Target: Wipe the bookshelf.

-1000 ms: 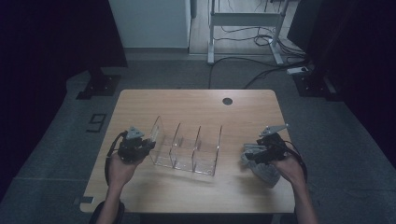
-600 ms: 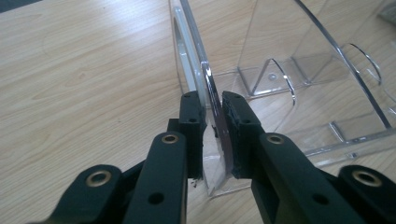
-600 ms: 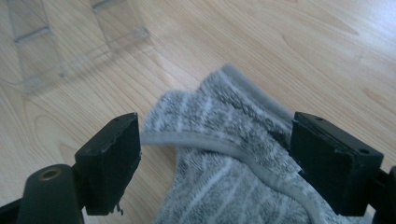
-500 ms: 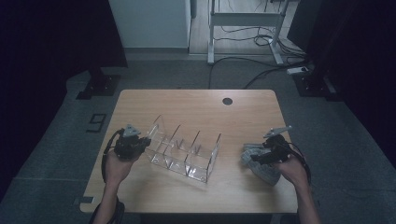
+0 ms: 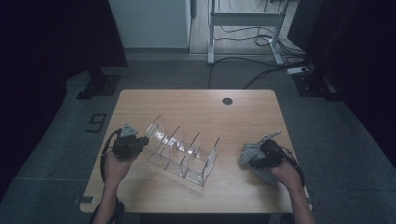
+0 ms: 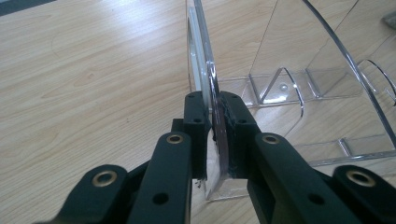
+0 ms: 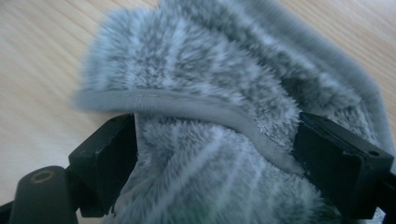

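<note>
Clear acrylic divider rack (image 5: pixel 182 151) at counter (image 5: pixel 196 105) centre: rigid, slick, light, scratch-prone; left gripper (image 6: pixel 215 128) jaws clamped on its 9 o'clock end wall. Right gripper (image 7: pixel 217 154) jaws wide, clamped on soft grey microfibre cloth (image 7: pixel 210 88), 3 o'clock.

High view looked forward and down from above the near edge of the light wooden table (image 5: pixel 196 105), far enough to take in the whole top. Left gripper view sat very close, looking along its jaws at the clear acrylic divider rack (image 6: pixel 289 88), also seen from above (image 5: pixel 182 149). Right gripper view sat closest, against the grey fluffy cloth (image 7: pixel 210 93).
</note>
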Available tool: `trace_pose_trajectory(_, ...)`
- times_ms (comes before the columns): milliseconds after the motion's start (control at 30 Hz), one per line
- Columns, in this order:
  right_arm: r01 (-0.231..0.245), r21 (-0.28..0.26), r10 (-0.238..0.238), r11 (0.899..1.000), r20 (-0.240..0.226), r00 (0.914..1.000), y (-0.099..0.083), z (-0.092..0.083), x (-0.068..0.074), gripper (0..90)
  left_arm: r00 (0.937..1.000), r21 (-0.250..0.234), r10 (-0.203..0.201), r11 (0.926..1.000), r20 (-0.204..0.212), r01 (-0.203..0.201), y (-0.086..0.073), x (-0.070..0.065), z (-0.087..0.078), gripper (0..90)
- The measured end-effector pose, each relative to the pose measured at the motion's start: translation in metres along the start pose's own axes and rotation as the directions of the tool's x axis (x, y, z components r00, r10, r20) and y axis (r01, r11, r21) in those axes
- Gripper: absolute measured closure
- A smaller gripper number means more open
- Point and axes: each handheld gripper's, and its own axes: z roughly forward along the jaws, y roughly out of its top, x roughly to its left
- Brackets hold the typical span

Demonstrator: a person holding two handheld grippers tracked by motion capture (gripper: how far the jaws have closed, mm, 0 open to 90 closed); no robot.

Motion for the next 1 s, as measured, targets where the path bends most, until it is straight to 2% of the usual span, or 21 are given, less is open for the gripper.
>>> trace_pose_trajectory(233, -0.007, 0.025, 0.005, 1.000, 0.057, 0.9983, 0.000, 0.007, 0.004, 11.1, 1.0000, -0.008, 0.006, 0.9999, 0.006, -0.006, -0.002, -0.001, 0.001, 74.5)
trace_pose_trajectory(267, 0.012, 0.027, -0.014, 1.000, 0.085, 0.9963, -0.001, 0.010, 0.006, 10.3, 1.0000, -0.009, 0.006, 0.9999, 0.006, -0.006, -0.002, -0.002, 0.001, 73.5)
trace_pose_trajectory(433, -0.001, 0.022, -0.001, 1.000, 0.080, 0.9968, -0.003, 0.009, 0.007, 16.0, 1.0000, -0.009, 0.004, 0.9999, 0.001, -0.004, -0.002, -0.003, 0.002, 66.7)
trace_pose_trajectory(467, -0.011, 0.013, 0.010, 1.000, 0.081, 0.9967, -0.004, 0.008, 0.006, 22.8, 1.0000, -0.008, 0.005, 1.0000, -0.003, -0.005, -0.002, -0.003, 0.002, 65.9)
trace_pose_trajectory(500, -0.011, 0.013, 0.010, 1.000, 0.081, 0.9967, -0.004, 0.008, 0.006, 22.8, 1.0000, -0.008, 0.005, 1.0000, -0.003, -0.005, -0.002, -0.003, 0.002, 64.8)
trace_pose_trajectory(533, -0.032, 0.009, 0.031, 0.999, 0.091, 0.9953, -0.004, 0.005, 0.006, 30.8, 0.9999, -0.006, 0.007, 1.0000, -0.012, -0.007, -0.001, -0.003, 0.002, 63.1)
trace_pose_trajectory(567, -0.032, 0.009, 0.031, 0.999, 0.091, 0.9953, -0.004, 0.005, 0.006, 30.8, 0.9999, -0.006, 0.007, 1.0000, -0.012, -0.007, -0.001, -0.003, 0.002, 61.4)
trace_pose_trajectory(633, -0.055, 0.004, 0.054, 0.998, 0.099, 0.9936, -0.005, 0.003, 0.006, 41.0, 0.9997, -0.008, 0.003, 1.0000, -0.025, -0.003, -0.001, -0.004, 0.001, 59.7)
trace_pose_trajectory(733, -0.056, 0.006, 0.055, 0.998, 0.102, 0.9933, -0.006, 0.000, 0.005, 55.5, 0.9998, -0.015, -0.009, 0.9998, -0.016, 0.009, -0.003, -0.002, 0.002, 57.7)
trace_pose_trajectory(767, -0.056, 0.006, 0.055, 0.998, 0.102, 0.9933, -0.006, 0.000, 0.005, 55.5, 0.9998, -0.015, -0.009, 0.9998, -0.016, 0.009, -0.003, -0.002, 0.002, 57.7)
trace_pose_trajectory(800, -0.055, 0.009, 0.054, 0.998, 0.104, 0.9931, -0.007, -0.002, 0.005, 60.2, 0.9997, -0.021, -0.011, 0.9997, -0.020, 0.011, -0.003, -0.002, 0.002, 58.0)
trace_pose_trajectory(900, -0.053, 0.009, 0.052, 0.999, 0.102, 0.9935, -0.007, -0.003, 0.005, 61.8, 0.9998, -0.029, -0.012, 0.9995, -0.015, 0.012, -0.004, -0.002, 0.003, 60.5)
trace_pose_trajectory(1000, -0.068, -0.010, 0.069, 0.998, 0.078, 0.9946, -0.007, -0.008, 0.004, 63.2, 0.9999, -0.027, 0.009, 0.9996, -0.010, -0.009, -0.004, -0.004, 0.004, 65.8)
